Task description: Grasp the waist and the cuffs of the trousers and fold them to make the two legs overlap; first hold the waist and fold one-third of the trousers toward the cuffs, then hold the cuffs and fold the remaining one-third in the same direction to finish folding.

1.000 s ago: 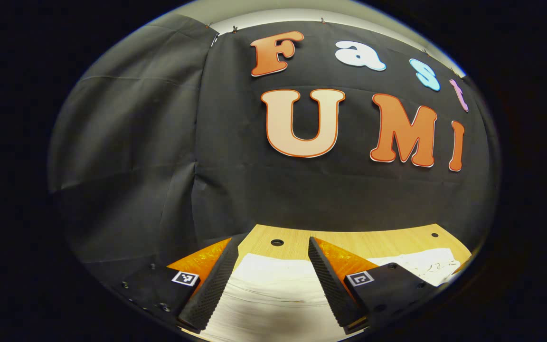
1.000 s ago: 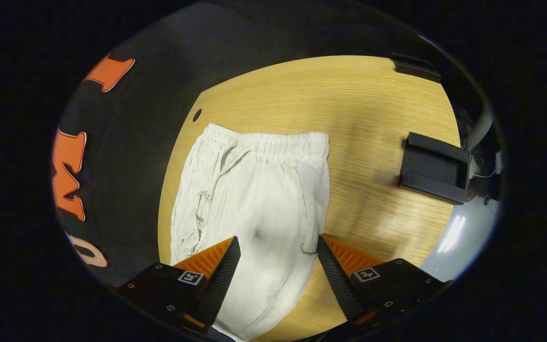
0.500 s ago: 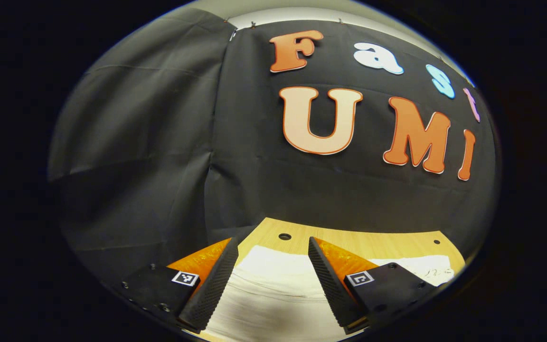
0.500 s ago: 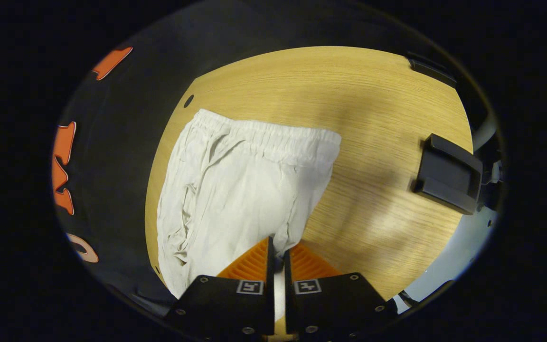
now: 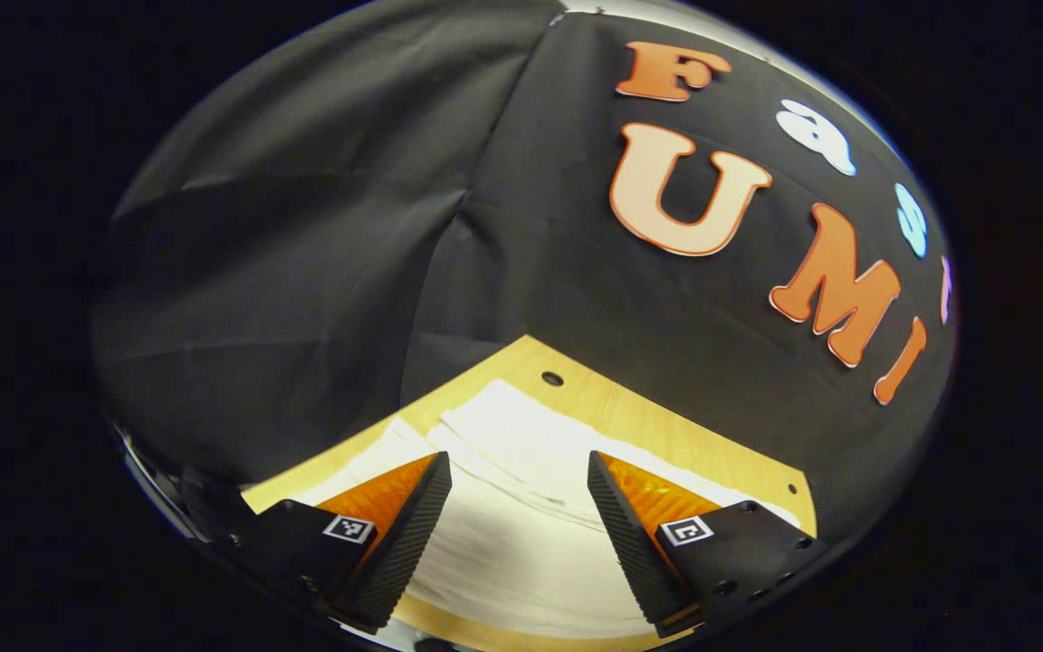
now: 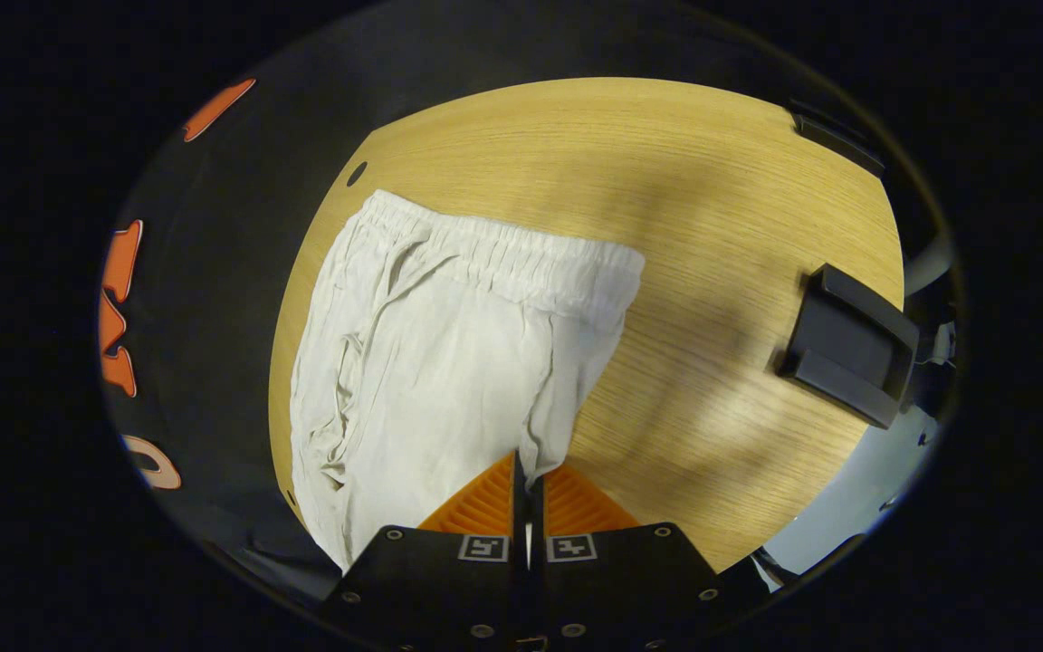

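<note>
- Right gripper [image 6: 528, 466]: in the right gripper view its two fingers are pressed together on a pinch of white fabric at the near edge of the trousers [image 6: 431, 362], with a thin strip of cloth visible between them.
- Trousers, right gripper view: the white garment lies on the wooden table [image 6: 712, 226], on the table's left portion as this view shows it. The elasticated waistband [image 6: 512, 258] sits at the far end and runs across the garment. The cloth narrows toward the clamped point, and its left side is wrinkled.
- A black block-shaped fixture [image 6: 852, 344] rests on the table at the right edge of this view, well apart from the trousers.
- A small round hole [image 6: 356, 173] in the tabletop lies just beyond the waistband's left corner.
- Left gripper [image 5: 520, 484]: in the left gripper view its fingers stand wide apart with nothing held between them.
- Trousers, left gripper view: white cloth [image 5: 521, 453] lies on the table [image 5: 657, 430] between and beyond the spread fingers. Whether the fingertips touch the cloth cannot be told.
- The booth's black cloth wall [image 5: 304, 272] rises behind the table's far edge.
</note>
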